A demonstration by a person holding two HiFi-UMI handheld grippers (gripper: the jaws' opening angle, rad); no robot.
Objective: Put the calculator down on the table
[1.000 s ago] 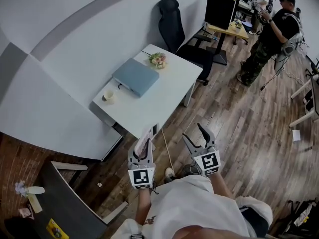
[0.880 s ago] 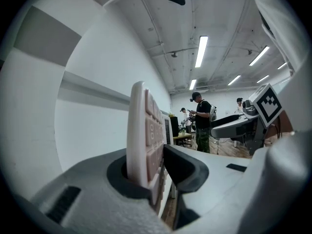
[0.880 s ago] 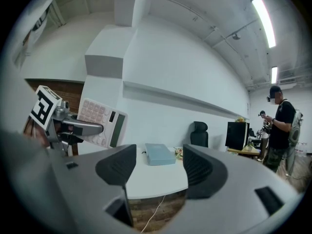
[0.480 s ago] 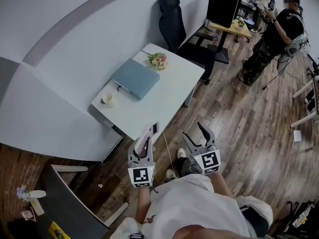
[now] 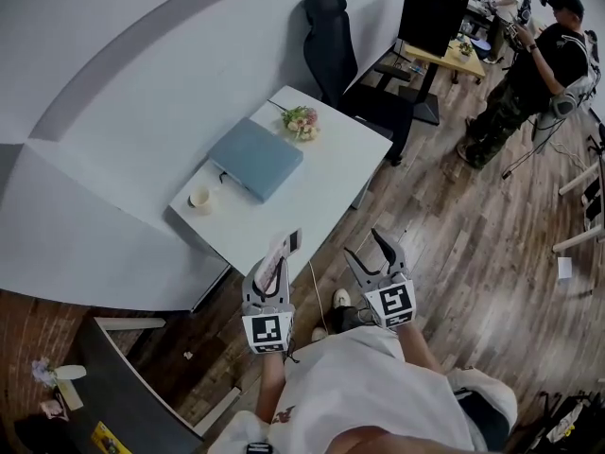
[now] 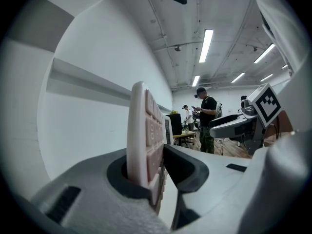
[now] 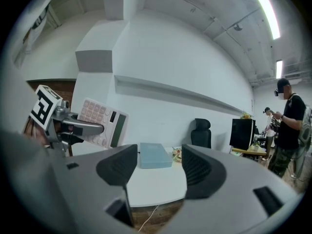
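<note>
A pale pink calculator (image 5: 280,253) stands on edge, clamped in my left gripper (image 5: 273,267), which is shut on its lower end. In the left gripper view the calculator (image 6: 145,135) rises between the dark pads (image 6: 187,167), keys facing right. It hangs at the near edge of the white table (image 5: 307,192), above the floor. My right gripper (image 5: 369,251) is to the right over the wooden floor, open and empty; its jaws have just been closing a little. In the right gripper view the calculator (image 7: 103,123) and left gripper (image 7: 73,128) show at left.
On the table lie a blue-grey flat box (image 5: 255,158), a small flower bunch (image 5: 301,120) and a cup (image 5: 199,198). A black office chair (image 5: 333,47) stands behind the table. Two people (image 5: 534,60) stand at far right by a yellow desk (image 5: 444,55). A white cable (image 5: 318,296) trails on the floor.
Both grippers have come forward toward the table; its near edge now lies right at the calculator's tip. The right jaws stand slightly narrower.
</note>
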